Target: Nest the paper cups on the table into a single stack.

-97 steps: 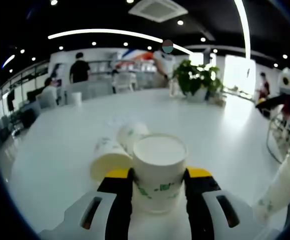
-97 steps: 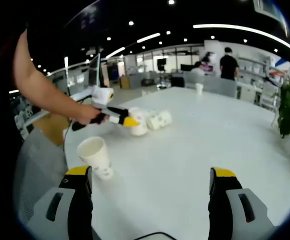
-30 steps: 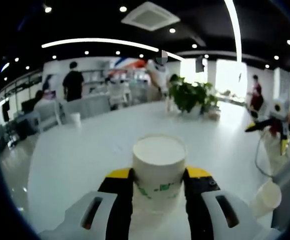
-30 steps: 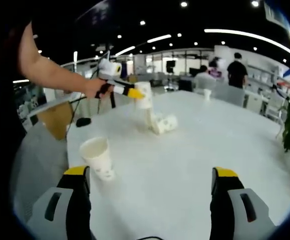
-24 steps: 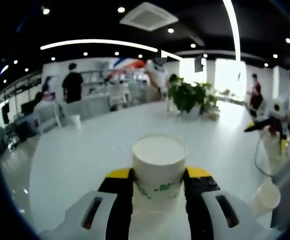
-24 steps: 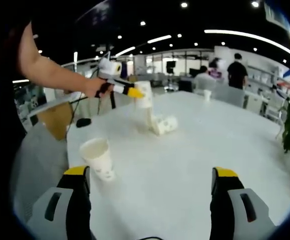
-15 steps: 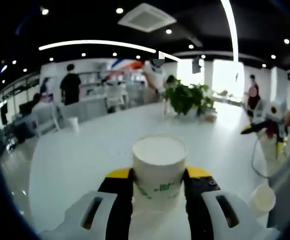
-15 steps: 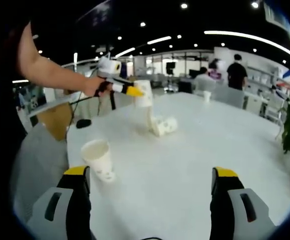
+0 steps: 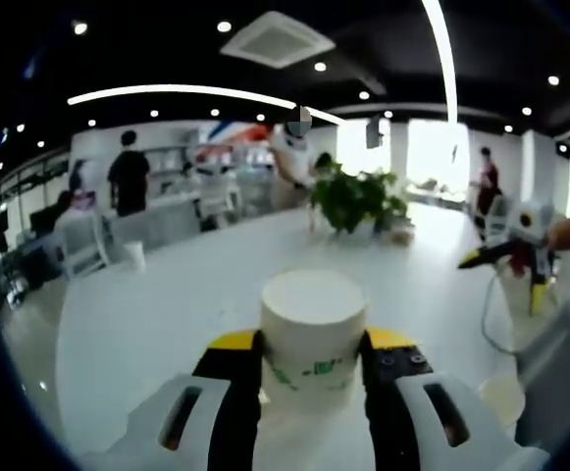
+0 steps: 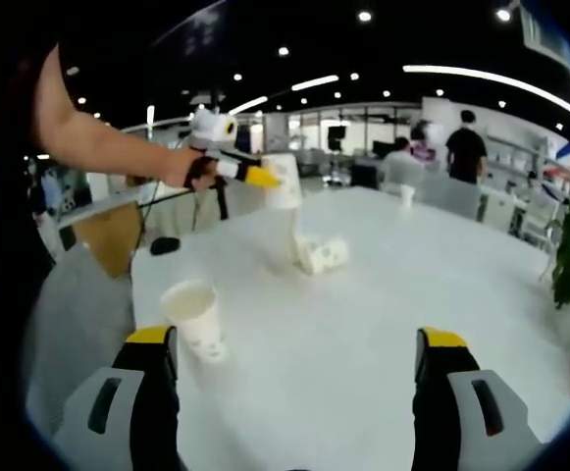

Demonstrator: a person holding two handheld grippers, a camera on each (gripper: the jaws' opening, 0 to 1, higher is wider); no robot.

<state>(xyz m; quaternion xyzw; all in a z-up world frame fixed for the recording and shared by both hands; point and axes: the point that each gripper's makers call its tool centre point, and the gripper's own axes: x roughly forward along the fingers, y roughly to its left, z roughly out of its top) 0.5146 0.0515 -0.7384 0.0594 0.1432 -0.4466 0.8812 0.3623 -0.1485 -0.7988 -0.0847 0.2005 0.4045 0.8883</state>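
On the white table I count three paper cups apart from the one I carry: one upright cup, mouth up, near my right gripper, whose jaws stand wide apart and empty; and two lying cups on their sides farther off, their exact directions unclear. My left gripper clamps the held cup, lifted above the table in the right gripper view, with its long axis roughly vertical.
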